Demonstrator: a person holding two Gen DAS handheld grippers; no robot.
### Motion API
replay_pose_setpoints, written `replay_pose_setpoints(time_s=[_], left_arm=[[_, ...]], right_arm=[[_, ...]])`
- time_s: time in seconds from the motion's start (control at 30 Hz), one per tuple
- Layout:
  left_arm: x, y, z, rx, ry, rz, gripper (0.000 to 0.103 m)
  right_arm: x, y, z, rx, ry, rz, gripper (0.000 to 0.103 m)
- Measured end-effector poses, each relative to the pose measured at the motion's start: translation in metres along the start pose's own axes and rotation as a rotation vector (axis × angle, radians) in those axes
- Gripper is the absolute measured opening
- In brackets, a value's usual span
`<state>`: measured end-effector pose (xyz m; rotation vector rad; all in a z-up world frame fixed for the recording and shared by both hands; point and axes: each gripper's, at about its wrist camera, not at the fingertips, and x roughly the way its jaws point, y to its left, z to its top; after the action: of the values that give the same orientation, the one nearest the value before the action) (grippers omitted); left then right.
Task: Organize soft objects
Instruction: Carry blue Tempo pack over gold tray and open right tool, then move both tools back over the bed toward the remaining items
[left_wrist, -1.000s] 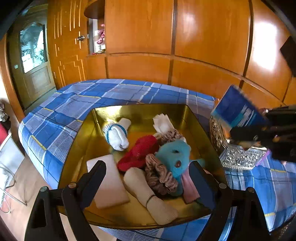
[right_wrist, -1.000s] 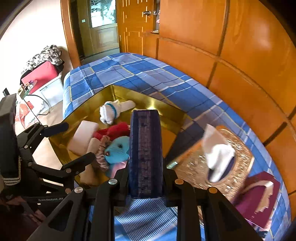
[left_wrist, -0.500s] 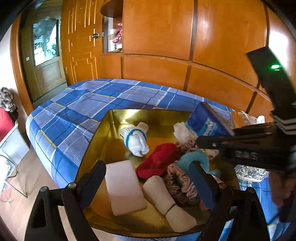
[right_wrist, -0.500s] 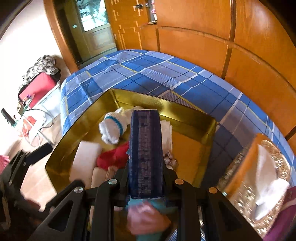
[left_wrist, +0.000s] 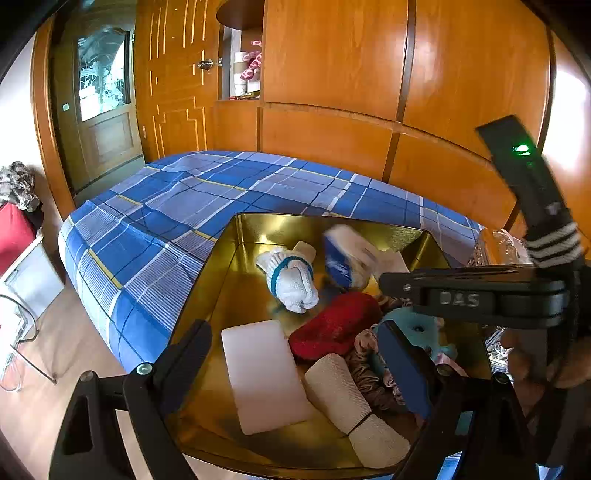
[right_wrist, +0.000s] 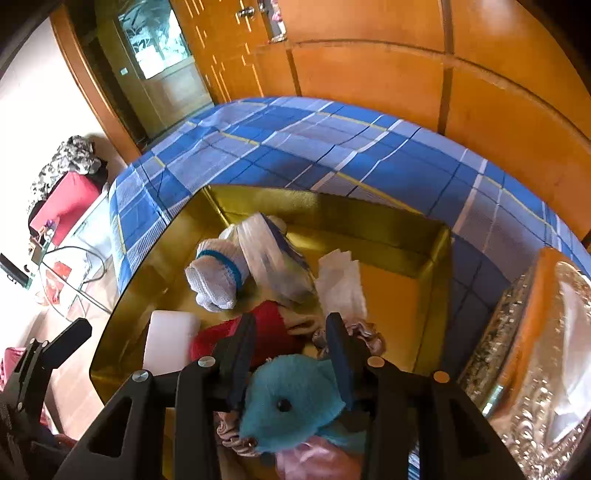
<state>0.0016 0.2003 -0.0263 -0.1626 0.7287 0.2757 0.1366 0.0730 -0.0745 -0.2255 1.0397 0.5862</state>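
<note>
A gold tray (left_wrist: 236, 266) (right_wrist: 376, 218) sits on the blue plaid bed. A blurred blue-and-white tissue pack (left_wrist: 347, 258) (right_wrist: 273, 258) is in mid-air or just landing in it, beside a white sock roll with a teal band (left_wrist: 291, 277) (right_wrist: 216, 277). The tray also holds a red knit item (left_wrist: 332, 325), a white foam pad (left_wrist: 262, 373), a beige roll (left_wrist: 347, 398), scrunchies and a teal plush toy (right_wrist: 291, 398). My right gripper (right_wrist: 291, 332) is open and empty over the tray, above the plush. My left gripper (left_wrist: 295, 350) is open and empty at the tray's near edge.
An ornate silver tissue box (right_wrist: 546, 350) stands right of the tray on the bed (left_wrist: 184, 206). Wooden wardrobe panels rise behind. A red case (right_wrist: 62, 206) and a wire rack (left_wrist: 14, 332) are on the floor at left.
My right gripper swung over the tray, opened, and let go of the tissue pack, which now drops beside the sock roll. My left gripper stayed open and shifted slightly.
</note>
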Motion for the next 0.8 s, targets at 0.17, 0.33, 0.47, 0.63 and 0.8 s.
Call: replay_pose_setpoints(time_s=[0.17,0.33,0.47,0.63,0.8], left_arm=[[-0.002,-0.002,0.0,0.006,-0.006,-0.002,0.091],[-0.004,-0.004,0.0,0.009,-0.012,-0.006,0.091],[-0.007,-0.006,0.0,0.012,-0.017,-0.007,0.091],[-0.01,-0.01,0.0,0.02,-0.021,-0.018,0.091],[-0.014,-0.017,-0.001,0.035,-0.026,-0.034,0.091]], right_arm=[[-0.017,-0.002,-0.006,0.006,-0.031,0.016,0.039],[-0.03,0.001,-0.015,-0.007,-0.058,-0.004,0.039],[-0.039,0.002,-0.026,-0.014,-0.081,-0.045,0.039],[-0.058,0.003,-0.043,-0.032,-0.134,-0.139,0.039],[-0.085,0.0,-0.056,-0.03,-0.211,-0.192,0.039]])
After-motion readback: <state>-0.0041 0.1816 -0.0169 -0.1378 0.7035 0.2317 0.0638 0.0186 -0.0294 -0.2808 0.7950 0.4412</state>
